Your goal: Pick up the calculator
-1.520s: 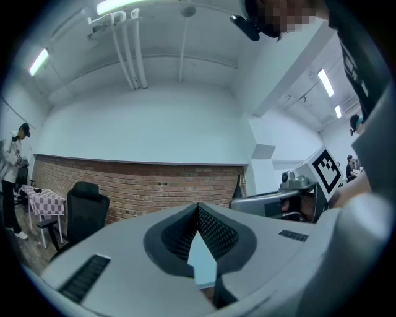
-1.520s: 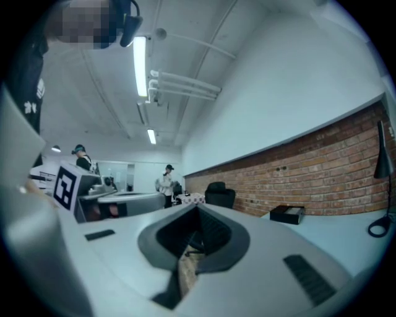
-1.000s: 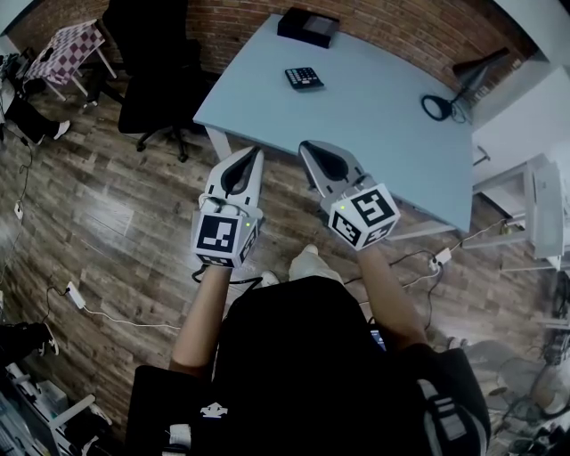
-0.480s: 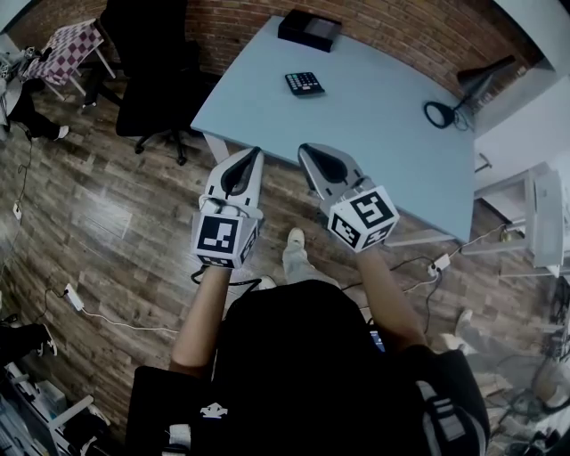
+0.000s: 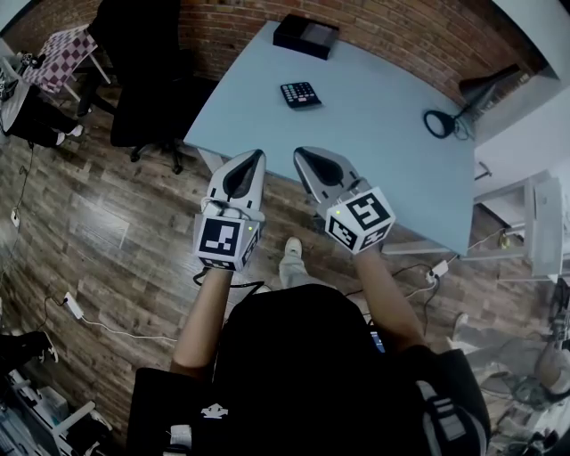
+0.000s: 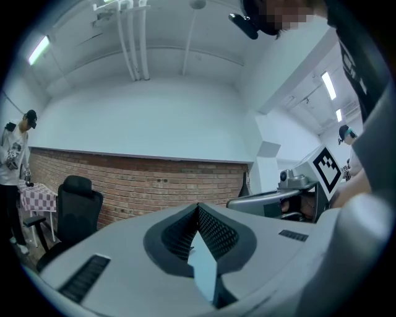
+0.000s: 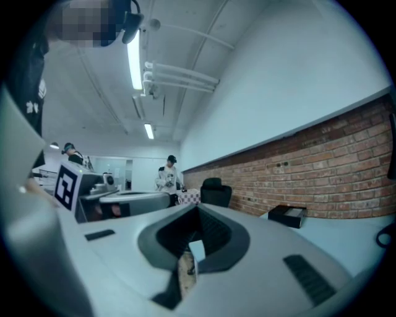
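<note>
The calculator (image 5: 300,93), dark with rows of keys, lies on the pale blue table (image 5: 374,134) towards its far left part. My left gripper (image 5: 255,157) and right gripper (image 5: 300,152) are held side by side in front of the table's near edge, well short of the calculator. Both point level at the table. In the left gripper view the left gripper (image 6: 198,208) has its jaws closed together with nothing between them. The right gripper (image 7: 198,207) is likewise shut and empty in its own view. The calculator shows in neither gripper view.
A black box (image 5: 305,36) sits at the table's far edge by the brick wall (image 5: 392,27). A black lamp with a ring head (image 5: 438,123) stands at the right. A black office chair (image 5: 147,85) is left of the table. Cables lie on the wooden floor (image 5: 98,232).
Both grippers have moved forward towards the table together, still shut. The table and calculator now sit slightly lower and nearer in the head view.
</note>
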A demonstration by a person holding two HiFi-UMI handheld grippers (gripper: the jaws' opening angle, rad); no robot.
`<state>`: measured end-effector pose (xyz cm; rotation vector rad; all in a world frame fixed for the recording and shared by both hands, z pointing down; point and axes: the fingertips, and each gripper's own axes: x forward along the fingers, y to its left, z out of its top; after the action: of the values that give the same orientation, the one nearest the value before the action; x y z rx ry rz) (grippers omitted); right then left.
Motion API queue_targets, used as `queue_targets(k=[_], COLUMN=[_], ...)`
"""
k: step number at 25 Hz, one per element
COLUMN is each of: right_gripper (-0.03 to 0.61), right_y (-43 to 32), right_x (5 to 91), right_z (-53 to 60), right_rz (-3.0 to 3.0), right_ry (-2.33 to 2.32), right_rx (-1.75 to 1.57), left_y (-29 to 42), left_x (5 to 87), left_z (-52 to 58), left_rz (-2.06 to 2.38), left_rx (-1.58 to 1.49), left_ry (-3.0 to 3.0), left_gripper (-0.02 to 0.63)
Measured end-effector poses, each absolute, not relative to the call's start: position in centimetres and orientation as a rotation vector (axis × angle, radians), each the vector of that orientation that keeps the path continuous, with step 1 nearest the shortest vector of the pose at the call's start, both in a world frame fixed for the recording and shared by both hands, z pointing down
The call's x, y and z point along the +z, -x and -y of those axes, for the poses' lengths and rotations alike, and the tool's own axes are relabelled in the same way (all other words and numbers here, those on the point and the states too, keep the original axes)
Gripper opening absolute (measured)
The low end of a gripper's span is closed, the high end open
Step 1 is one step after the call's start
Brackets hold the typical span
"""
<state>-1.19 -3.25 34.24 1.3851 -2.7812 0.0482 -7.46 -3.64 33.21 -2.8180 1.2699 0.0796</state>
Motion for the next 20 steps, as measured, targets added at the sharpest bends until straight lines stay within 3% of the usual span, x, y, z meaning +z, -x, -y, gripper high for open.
queue_targets(k=[20], right_gripper=[0.003], right_y=[-1.0], right_x=[35.5], right_z=[13.5], right_rz=[2.829], right_ry=[-1.301], right_rx=[0.117], left_y=[5.6], left_x=[35.1], left_z=[13.4], left_rz=[-1.369], left_rx=[0.016], left_ry=[2.809], left_gripper=[0.003])
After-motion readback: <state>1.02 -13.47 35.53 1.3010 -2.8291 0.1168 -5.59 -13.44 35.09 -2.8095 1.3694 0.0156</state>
